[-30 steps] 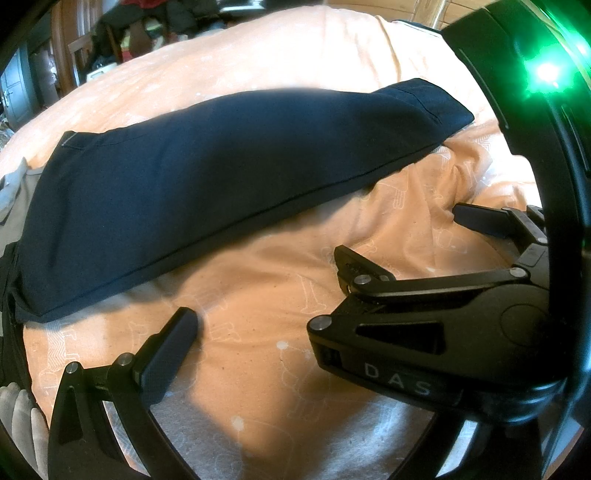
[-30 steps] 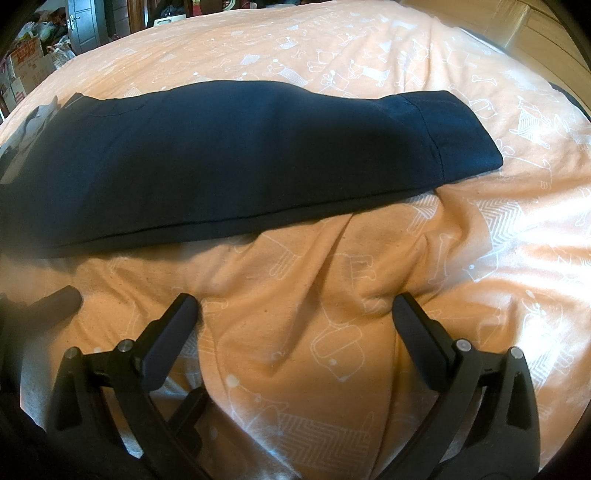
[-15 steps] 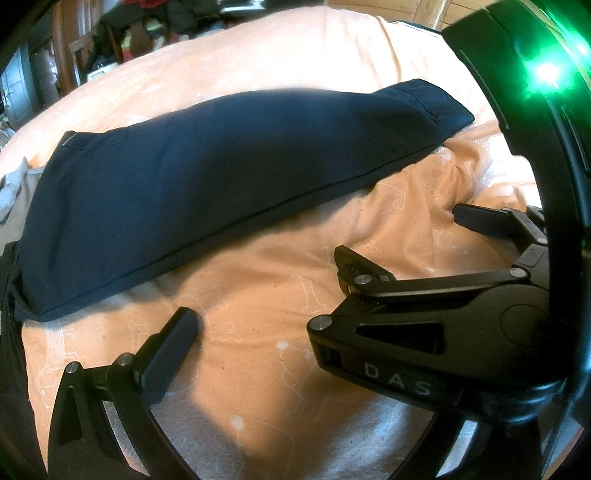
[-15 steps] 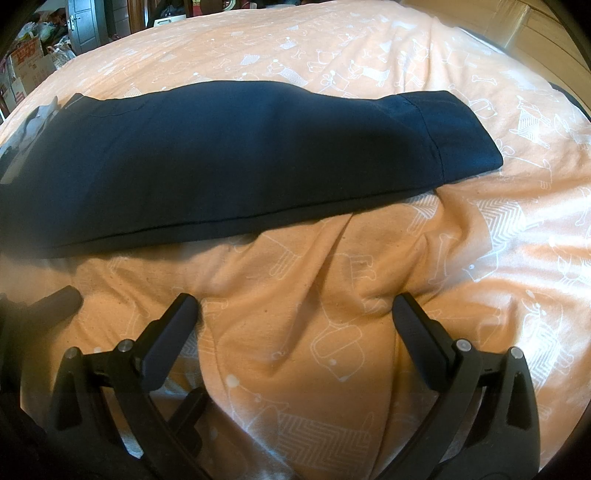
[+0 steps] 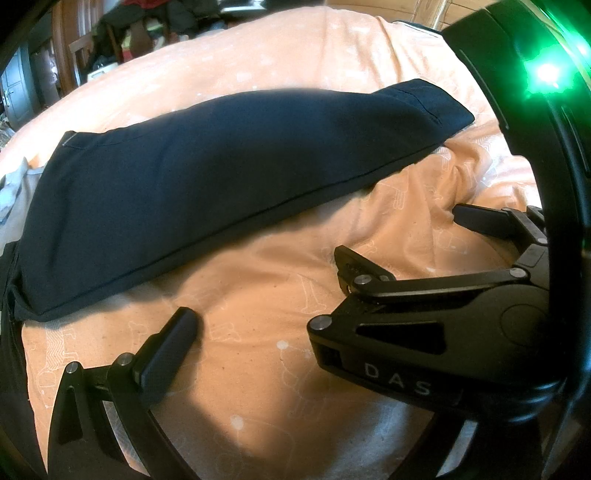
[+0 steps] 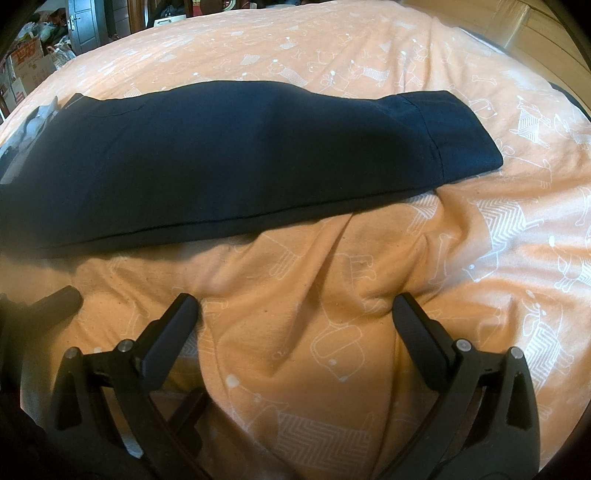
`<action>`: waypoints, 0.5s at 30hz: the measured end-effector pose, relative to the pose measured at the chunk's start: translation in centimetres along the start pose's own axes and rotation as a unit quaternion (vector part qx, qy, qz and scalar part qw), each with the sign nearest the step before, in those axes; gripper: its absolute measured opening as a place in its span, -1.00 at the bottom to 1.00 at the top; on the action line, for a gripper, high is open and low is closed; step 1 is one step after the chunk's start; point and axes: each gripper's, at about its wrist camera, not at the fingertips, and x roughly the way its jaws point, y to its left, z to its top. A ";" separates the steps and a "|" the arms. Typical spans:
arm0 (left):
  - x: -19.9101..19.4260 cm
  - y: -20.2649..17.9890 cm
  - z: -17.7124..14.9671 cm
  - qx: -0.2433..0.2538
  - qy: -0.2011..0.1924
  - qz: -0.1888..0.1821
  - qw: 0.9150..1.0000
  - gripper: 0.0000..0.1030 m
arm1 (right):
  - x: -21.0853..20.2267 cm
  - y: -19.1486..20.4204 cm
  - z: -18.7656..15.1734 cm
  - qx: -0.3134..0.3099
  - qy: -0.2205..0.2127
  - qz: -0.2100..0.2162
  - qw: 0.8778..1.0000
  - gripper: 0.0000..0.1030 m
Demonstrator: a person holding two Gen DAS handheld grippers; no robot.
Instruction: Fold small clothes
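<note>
A dark navy garment (image 5: 221, 177) lies folded into a long flat band across the orange bedsheet (image 5: 258, 295); its hemmed end points right. The right wrist view shows the same garment (image 6: 240, 158) stretched from left to right. My right gripper (image 6: 295, 302) is open and empty, resting on the sheet just short of the garment's near edge. In the left wrist view the right gripper (image 5: 399, 232) sits in front, hiding my left gripper's right finger. My left gripper (image 5: 291, 317) is open, also near the garment's front edge, holding nothing. One of its fingers (image 6: 62, 299) shows at the left.
A grey cloth (image 6: 37, 118) lies at the garment's left end. The orange sheet (image 6: 480, 240) is wrinkled near the grippers and runs flat to the right. Boxes and clutter (image 6: 26, 62) stand beyond the bed at the far left, with a wooden frame (image 6: 546, 33) at the far right.
A pale striped thing at the lower left edge of the left wrist view has gone out of sight. Both grippers and the garment have stayed put.
</note>
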 end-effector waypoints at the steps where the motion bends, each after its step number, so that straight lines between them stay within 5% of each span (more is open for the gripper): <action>1: 0.0 0.0 0.0 0.000 0.000 0.000 1.000 1.00 | 0.0 0.0 0.0 0.000 0.000 0.000 1.000 1.00; 15: 0.3 0.2 0.1 -0.008 -0.002 0.000 1.000 1.00 | 0.7 -0.7 0.6 0.008 0.008 0.010 1.000 1.00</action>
